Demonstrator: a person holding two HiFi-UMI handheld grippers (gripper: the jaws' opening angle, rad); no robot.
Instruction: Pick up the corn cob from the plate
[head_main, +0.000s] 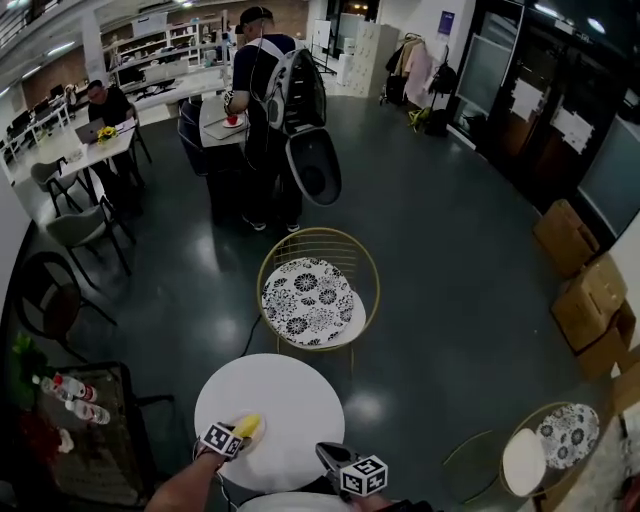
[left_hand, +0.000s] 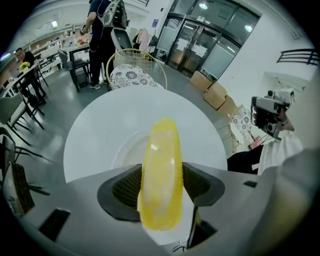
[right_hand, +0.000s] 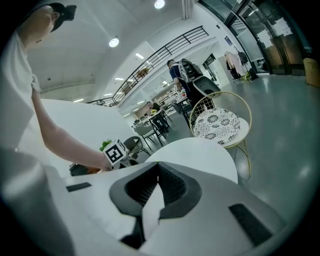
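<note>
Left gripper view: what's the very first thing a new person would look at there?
The bright yellow corn cob grabs the eye first. It is clamped between the jaws of the left gripper, in front of the white plate on the round white table. Behind the table stands a gold wire chair with a black-and-white flowery cushion.

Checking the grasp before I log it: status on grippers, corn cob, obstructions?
Left gripper shut on corn cob, over the plate. Right gripper shut, empty. Nothing in the way.
</note>
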